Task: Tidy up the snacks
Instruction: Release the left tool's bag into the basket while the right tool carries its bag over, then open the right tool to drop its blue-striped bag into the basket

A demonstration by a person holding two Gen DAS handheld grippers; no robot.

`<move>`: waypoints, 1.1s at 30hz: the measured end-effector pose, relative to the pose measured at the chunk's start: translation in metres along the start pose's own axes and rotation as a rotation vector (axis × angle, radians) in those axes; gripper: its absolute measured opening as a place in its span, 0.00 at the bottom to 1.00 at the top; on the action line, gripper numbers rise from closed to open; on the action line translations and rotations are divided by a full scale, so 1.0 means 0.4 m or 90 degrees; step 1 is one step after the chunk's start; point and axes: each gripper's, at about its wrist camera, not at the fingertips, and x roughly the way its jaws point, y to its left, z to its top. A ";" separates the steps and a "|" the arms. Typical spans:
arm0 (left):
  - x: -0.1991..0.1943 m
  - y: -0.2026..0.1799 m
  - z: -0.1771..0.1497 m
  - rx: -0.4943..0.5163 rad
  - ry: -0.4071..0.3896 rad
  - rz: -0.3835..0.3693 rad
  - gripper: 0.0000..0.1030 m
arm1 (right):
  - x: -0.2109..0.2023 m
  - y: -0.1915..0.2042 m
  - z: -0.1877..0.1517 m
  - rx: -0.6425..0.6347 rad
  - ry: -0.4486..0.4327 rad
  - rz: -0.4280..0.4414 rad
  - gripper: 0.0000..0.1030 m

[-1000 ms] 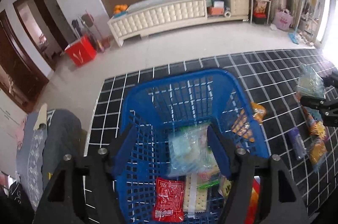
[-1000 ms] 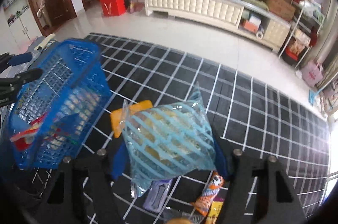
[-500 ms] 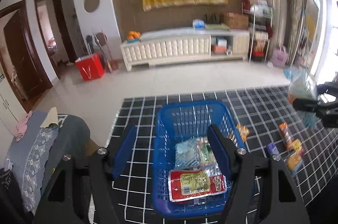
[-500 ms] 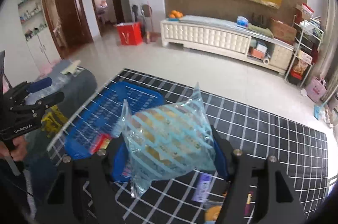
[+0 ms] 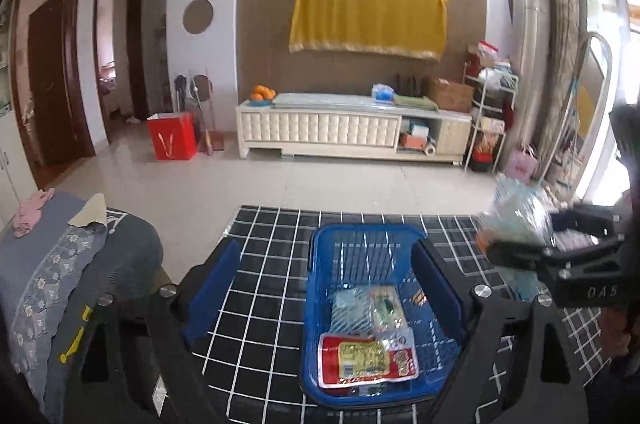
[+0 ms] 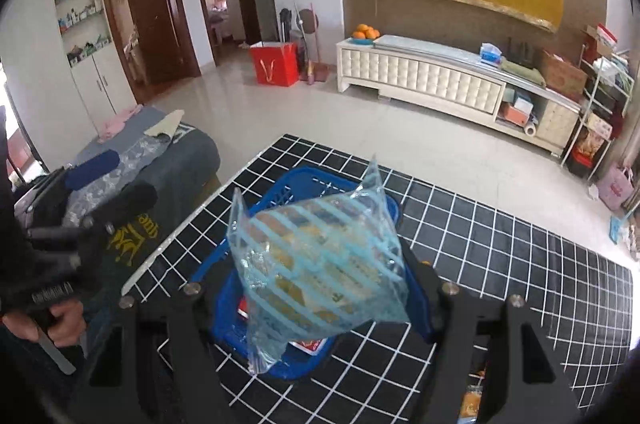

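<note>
The right gripper point(image 6: 320, 288) is holding a clear snack bag with light blue stripes point(image 6: 320, 264); its fingers are closed on the two sides of the bag, and something yellow and orange shows through the plastic. The bag hangs in the air above the blue plastic basket point(image 5: 316, 304), not touching it. In the left wrist view the same bag point(image 5: 516, 216) appears blurred at the right, beside the basket and higher than its rim.

The basket stands on the black bench cover with white grid lines point(image 5: 272, 264). Inside it lie a red and yellow packet point(image 5: 366, 358) near the front wall and a clear packet with green print point(image 5: 370, 310) just behind it, touching it.

The left gripper point(image 5: 336, 292) is held above the bench in front of the basket. Its blue-padded fingers point(image 5: 212, 288) stand wide apart and nothing is between them. A hand point(image 6: 66, 320) grips its handle at the left edge of the right wrist view.

At the bottom right corner of the right wrist view, a small orange packet point(image 6: 472, 400) lies on the cover, partly hidden by the gripper. Behind the bench there is a pale tiled floor point(image 5: 280, 180), a white low cabinet point(image 5: 340, 134), a red bag point(image 5: 172, 136), and a yellow cloth point(image 5: 368, 18) on the brown wall.
</note>
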 end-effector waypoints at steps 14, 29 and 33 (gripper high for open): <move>0.160 0.058 -0.059 -0.003 0.065 0.004 0.83 | 0.230 0.010 0.002 0.028 0.087 -0.068 0.70; 0.259 0.106 -0.098 -0.039 0.108 0.013 0.83 | 0.357 0.011 0.022 -0.014 0.123 -0.158 0.73; 0.256 0.106 -0.096 -0.049 0.113 0.013 0.83 | 0.358 0.007 0.013 -0.026 0.131 -0.157 0.89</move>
